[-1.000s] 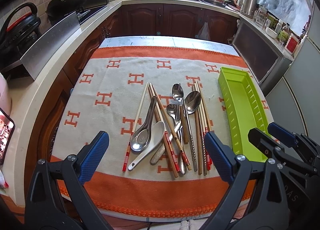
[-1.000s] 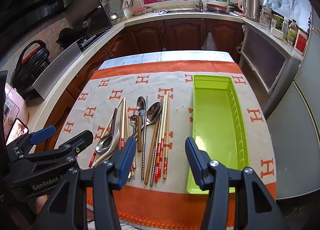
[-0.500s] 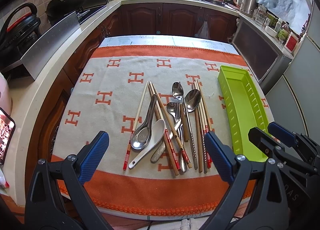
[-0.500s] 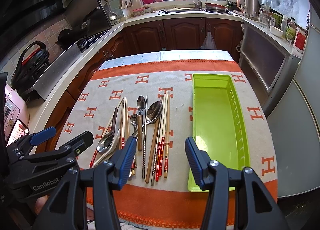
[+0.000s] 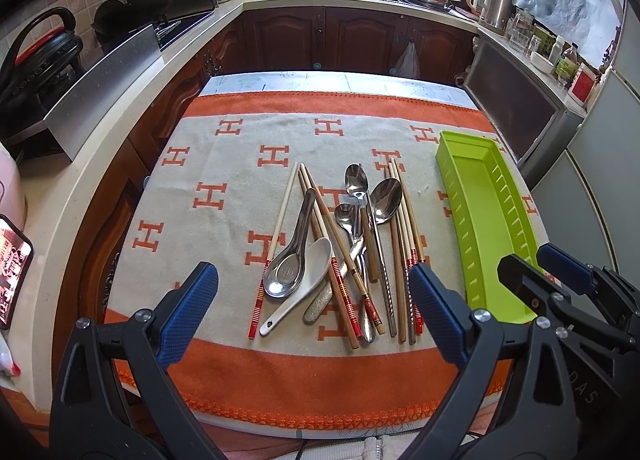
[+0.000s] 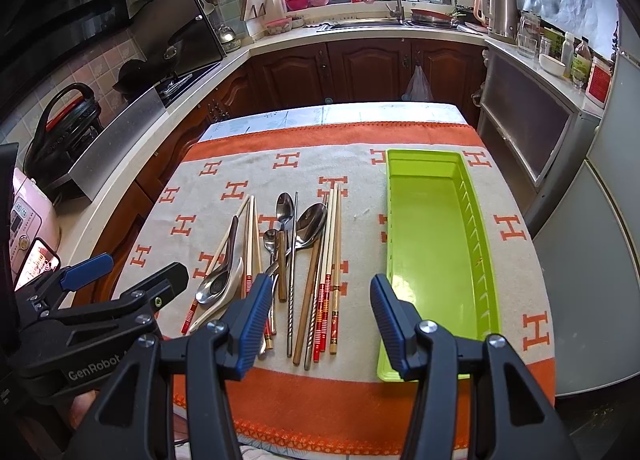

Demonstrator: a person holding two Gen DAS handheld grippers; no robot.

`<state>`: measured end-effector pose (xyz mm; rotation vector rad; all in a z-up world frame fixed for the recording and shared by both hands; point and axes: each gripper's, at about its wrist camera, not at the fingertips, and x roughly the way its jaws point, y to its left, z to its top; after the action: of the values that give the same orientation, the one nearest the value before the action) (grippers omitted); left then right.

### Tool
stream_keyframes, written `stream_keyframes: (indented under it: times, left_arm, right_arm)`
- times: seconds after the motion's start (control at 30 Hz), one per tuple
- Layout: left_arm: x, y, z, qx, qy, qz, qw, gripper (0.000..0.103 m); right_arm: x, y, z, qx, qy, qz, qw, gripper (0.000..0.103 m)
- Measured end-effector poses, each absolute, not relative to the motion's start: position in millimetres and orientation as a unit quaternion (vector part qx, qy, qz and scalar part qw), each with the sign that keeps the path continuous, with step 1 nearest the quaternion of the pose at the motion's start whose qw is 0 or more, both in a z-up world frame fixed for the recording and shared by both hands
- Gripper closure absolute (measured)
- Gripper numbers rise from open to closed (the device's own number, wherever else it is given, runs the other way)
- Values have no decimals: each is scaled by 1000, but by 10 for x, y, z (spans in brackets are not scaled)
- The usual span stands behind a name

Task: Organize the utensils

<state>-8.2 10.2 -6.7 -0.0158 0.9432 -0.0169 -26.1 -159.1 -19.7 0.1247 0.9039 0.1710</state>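
Observation:
A heap of utensils lies mid-table on the orange and cream cloth: a white ceramic spoon (image 5: 301, 288) (image 6: 216, 302), a steel soup spoon (image 5: 289, 256) (image 6: 216, 280), several metal spoons (image 5: 386, 200) (image 6: 312, 226) and several chopsticks (image 5: 404, 244) (image 6: 326, 268). An empty lime green tray (image 5: 486, 212) (image 6: 430, 244) stands to their right. My left gripper (image 5: 314, 316) hangs open above the near end of the heap. My right gripper (image 6: 316, 318) is open too, over the chopstick ends beside the tray. Each gripper shows at the edge of the other's view.
The table (image 5: 320, 82) (image 6: 340, 112) sits in a narrow kitchen with counters left, back and right. A phone (image 5: 12, 260) and a pink cooker (image 6: 28, 216) sit on the left counter. A grey appliance (image 5: 524, 108) stands close to the table's right side.
Both grippers have drawn back and risen slightly, so the table looks a little farther away. Nothing on the cloth has moved and both stay open.

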Motion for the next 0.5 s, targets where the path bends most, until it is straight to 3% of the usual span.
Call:
stream_keyframes:
  times: [0.5]
  left_arm:
    - [0, 192, -56, -15, 472, -20, 881, 8]
  right_arm:
    - [-207, -1510, -200, 51, 448, 85, 888, 52]
